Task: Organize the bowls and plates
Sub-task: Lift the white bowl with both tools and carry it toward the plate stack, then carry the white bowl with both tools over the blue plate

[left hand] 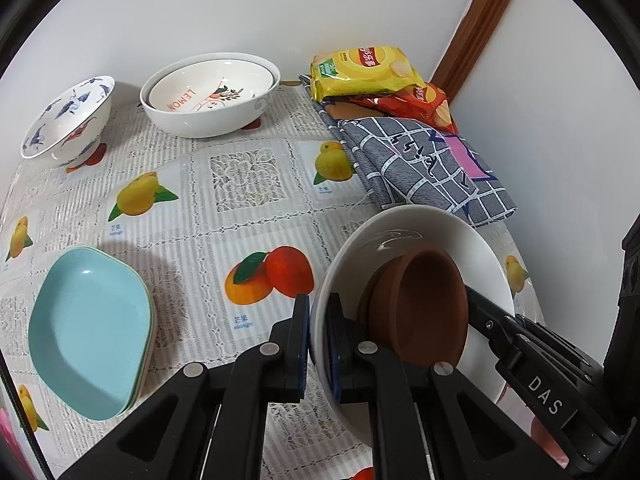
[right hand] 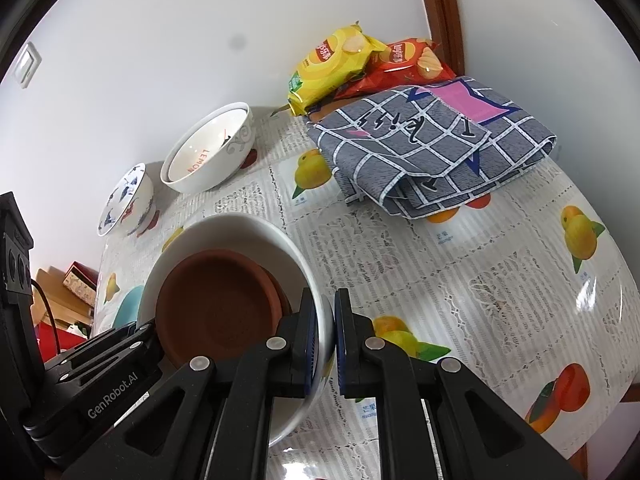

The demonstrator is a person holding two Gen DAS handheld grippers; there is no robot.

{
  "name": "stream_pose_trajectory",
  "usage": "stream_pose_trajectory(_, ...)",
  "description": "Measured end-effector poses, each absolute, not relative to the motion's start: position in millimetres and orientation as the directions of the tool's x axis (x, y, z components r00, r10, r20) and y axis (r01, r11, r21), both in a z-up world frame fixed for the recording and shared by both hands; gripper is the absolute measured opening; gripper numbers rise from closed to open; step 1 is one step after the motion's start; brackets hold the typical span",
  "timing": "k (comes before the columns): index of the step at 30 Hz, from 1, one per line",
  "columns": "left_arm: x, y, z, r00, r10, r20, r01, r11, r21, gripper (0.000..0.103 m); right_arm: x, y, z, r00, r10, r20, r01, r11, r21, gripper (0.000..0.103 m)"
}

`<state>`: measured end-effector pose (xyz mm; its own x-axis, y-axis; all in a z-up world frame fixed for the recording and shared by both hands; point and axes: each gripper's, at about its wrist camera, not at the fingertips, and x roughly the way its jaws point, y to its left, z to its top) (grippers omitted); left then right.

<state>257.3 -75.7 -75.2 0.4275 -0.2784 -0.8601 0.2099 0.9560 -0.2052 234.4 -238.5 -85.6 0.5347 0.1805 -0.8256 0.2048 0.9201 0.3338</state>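
Both hand-held grippers, left (left hand: 318, 344) and right (right hand: 334, 340), clamp the white bowl (left hand: 400, 232) holding brown saucers (left hand: 416, 304). Lemon bowls (left hand: 210, 92) nested, teal plates (left hand: 88, 336) stacked; patterned bowl (left hand: 66, 118) unsorted.

"LEMON" inside nested bowl (left hand: 212, 94)

Glossy white bowl (left hand: 420, 236) holds matt terracotta saucers (left hand: 420, 300).
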Motion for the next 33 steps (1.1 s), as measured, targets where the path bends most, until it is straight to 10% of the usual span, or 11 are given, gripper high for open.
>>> stream_pose_trajectory(33, 253, -48, -70, 0.445, -0.254, -0.859, 0.183, 0.964, -0.191, 0.008, 236, -214, -83, 0.539, 0.206, -0.817, 0.163, 0.926, 0.341, 0.009)
